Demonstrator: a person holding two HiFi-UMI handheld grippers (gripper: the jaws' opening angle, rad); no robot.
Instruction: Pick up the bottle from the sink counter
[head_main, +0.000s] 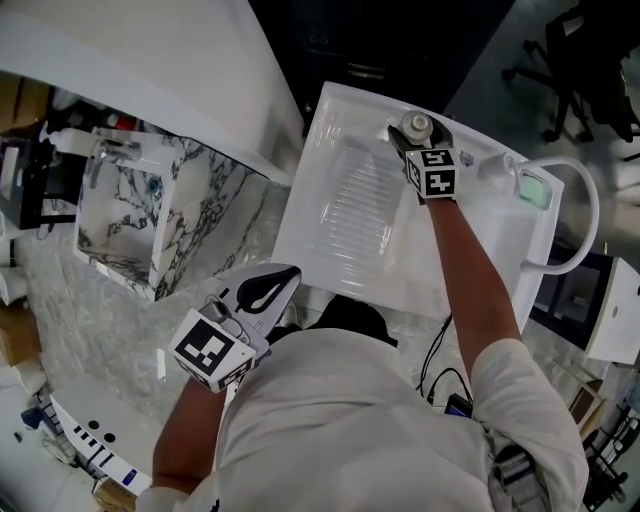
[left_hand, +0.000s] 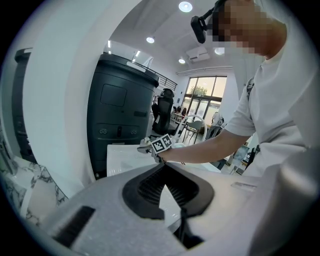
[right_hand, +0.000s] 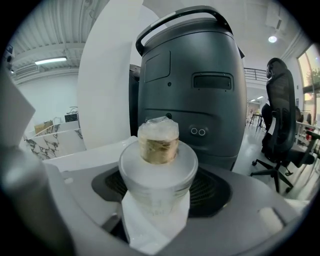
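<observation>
A clear bottle (head_main: 417, 126) with a gold cap under plastic wrap stands at the far end of the white sink counter (head_main: 340, 215). In the right gripper view the bottle (right_hand: 158, 150) fills the gap between the jaws, and my right gripper (right_hand: 160, 192) is shut on its body. In the head view my right gripper (head_main: 415, 142) reaches out at arm's length. My left gripper (head_main: 283, 278) hangs close to my chest with nothing in it. In its own view the left gripper (left_hand: 165, 171) has its dark pads meeting at the tips. The bottle's base is hidden.
A dark grey barrel-shaped machine (right_hand: 190, 80) stands just behind the bottle. A marble-patterned cabinet (head_main: 190, 200) lies to the left, and a white curved rail (head_main: 585, 215) and a green soap (head_main: 533, 188) to the right. Office chairs (head_main: 570, 60) stand beyond.
</observation>
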